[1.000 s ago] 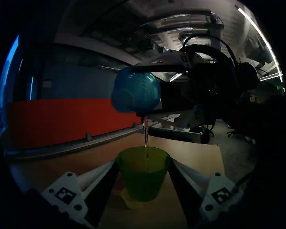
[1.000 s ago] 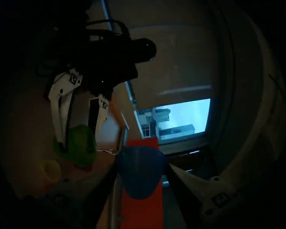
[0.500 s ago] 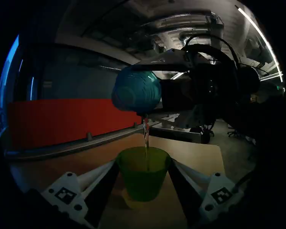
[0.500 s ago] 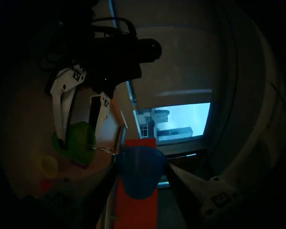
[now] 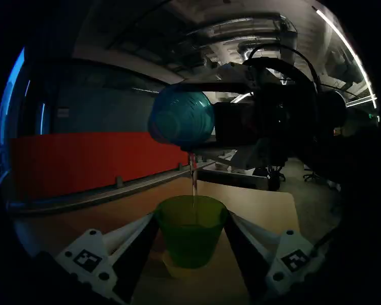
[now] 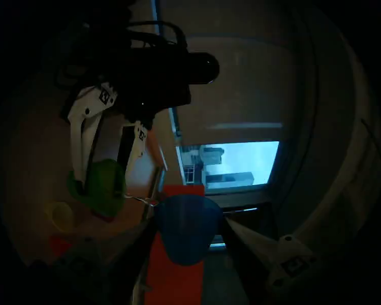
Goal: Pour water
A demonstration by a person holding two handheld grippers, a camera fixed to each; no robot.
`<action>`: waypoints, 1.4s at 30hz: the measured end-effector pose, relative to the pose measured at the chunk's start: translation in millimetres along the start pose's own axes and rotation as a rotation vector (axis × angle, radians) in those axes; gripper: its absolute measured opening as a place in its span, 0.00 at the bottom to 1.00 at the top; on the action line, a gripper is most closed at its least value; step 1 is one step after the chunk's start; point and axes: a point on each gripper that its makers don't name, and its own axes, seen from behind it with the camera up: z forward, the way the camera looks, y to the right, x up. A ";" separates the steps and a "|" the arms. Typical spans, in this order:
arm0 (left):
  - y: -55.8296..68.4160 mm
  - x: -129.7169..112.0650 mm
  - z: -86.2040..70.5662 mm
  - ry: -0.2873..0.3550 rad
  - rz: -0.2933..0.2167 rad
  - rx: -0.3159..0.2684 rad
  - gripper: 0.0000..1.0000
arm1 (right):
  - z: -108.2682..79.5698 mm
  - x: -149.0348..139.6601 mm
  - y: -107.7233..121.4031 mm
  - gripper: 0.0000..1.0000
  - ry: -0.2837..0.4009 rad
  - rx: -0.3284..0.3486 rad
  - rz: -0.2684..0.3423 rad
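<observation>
Two cups mid-pour: right gripper pinches the tipped blue cup, left gripper pinches the green cup; next, likely righting the blue cup.

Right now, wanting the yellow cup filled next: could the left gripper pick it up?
Probably not: the left gripper is shut on the green cup, which is catching water from the blue cup. The yellow cup sits beside it.

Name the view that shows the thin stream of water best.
The left gripper view: the thin stream of water falls from the tilted blue plastic cup into the green plastic cup. In the right gripper view it is a faint thread.
</observation>
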 end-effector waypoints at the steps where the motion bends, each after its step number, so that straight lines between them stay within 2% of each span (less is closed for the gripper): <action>1: 0.2 -0.1 0.0 0.000 0.000 0.000 0.86 | -0.1 0.2 0.1 0.90 -0.001 -0.001 -0.005; 21: 0.7 -0.8 -0.1 -0.003 0.004 0.000 0.86 | -3.0 9.4 -2.3 0.90 -0.002 0.000 -0.068; 42: 0.2 1.2 -2.4 -0.003 0.012 0.004 0.86 | -3.4 7.8 -7.1 0.90 -0.001 0.005 -0.107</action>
